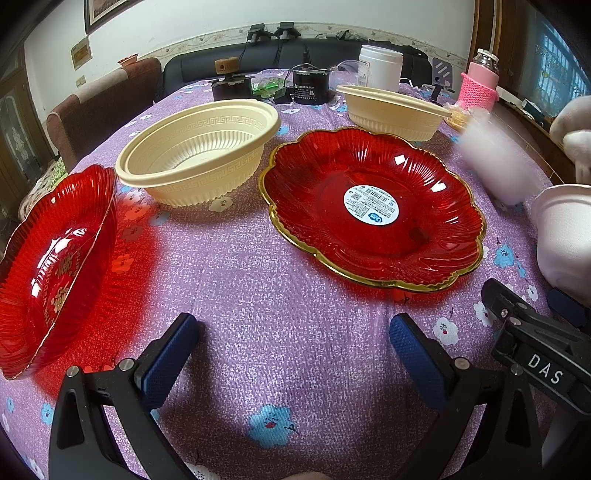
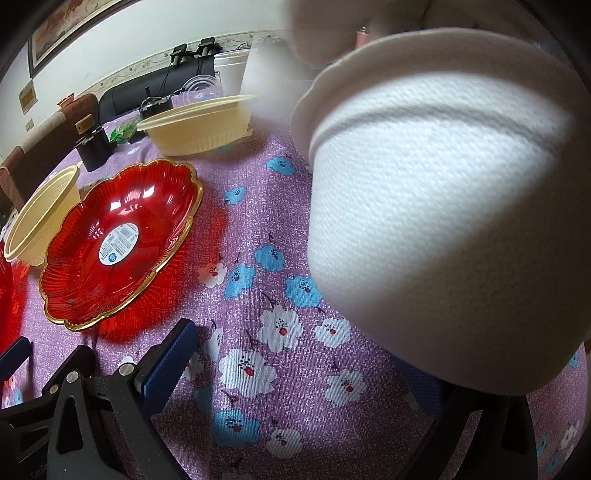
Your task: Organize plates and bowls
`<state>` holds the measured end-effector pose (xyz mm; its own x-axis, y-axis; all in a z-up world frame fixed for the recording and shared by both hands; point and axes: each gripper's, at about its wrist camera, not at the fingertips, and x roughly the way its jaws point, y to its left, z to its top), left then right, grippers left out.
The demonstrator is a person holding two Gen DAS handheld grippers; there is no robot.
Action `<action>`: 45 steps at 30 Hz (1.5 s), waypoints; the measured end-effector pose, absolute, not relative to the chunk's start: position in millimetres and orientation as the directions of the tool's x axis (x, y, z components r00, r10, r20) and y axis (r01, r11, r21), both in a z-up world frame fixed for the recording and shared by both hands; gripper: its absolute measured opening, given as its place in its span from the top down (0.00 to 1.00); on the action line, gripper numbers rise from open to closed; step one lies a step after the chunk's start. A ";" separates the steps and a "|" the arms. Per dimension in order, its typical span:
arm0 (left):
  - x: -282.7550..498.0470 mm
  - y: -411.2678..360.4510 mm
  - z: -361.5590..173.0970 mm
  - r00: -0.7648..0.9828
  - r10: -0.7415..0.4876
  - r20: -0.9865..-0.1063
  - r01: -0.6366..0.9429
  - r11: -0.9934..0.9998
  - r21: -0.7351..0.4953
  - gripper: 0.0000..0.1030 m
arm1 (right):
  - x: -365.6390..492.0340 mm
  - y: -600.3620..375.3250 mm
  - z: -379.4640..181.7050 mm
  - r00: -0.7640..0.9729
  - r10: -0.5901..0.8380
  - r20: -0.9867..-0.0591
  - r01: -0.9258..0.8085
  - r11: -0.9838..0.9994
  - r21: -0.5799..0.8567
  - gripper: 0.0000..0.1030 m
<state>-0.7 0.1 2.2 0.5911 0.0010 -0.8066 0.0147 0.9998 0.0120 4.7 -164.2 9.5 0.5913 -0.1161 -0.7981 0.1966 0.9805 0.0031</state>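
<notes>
A red gold-rimmed plate [image 1: 373, 206] lies ahead of my left gripper [image 1: 291, 354], which is open and empty above the cloth. A second red plate [image 1: 55, 266] sits tilted at the left. A cream bowl [image 1: 199, 147] stands behind, another cream bowl [image 1: 395, 110] at the back right. In the right wrist view a white bowl [image 2: 443, 221] fills the right side, close over the right finger; a gloved hand [image 2: 332, 29] touches its rim. My right gripper [image 2: 303, 362] is open. The red plate [image 2: 118, 240] lies to its left.
The table has a purple flowered cloth [image 1: 277, 295]. At the back stand a white jar [image 1: 380, 66], a pink bottle [image 1: 480, 85] and black devices [image 1: 310, 86]. A brown chair [image 1: 99, 107] stands at the left, a dark sofa behind.
</notes>
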 end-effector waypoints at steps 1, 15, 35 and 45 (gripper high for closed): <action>-0.8 0.1 0.5 0.590 0.001 -0.808 0.015 1.000 0.012 0.00 | 4.7 -164.2 9.4 0.591 -0.116 -0.798 0.197 0.980 0.003 0.01; -0.7 0.1 0.4 0.590 0.001 -0.807 0.015 1.000 0.012 0.00 | 4.7 -164.2 9.4 0.591 -0.116 -0.798 0.197 0.980 0.003 0.01; -0.6 0.2 0.3 0.590 0.001 -0.807 0.015 1.000 0.012 0.00 | 5.1 -164.6 9.8 0.591 -0.116 -0.798 0.197 0.980 0.004 0.01; -0.6 0.3 0.3 0.590 0.000 -0.807 0.015 1.000 0.011 0.00 | 5.5 -164.4 10.0 0.591 -0.116 -0.798 0.197 0.980 0.003 0.01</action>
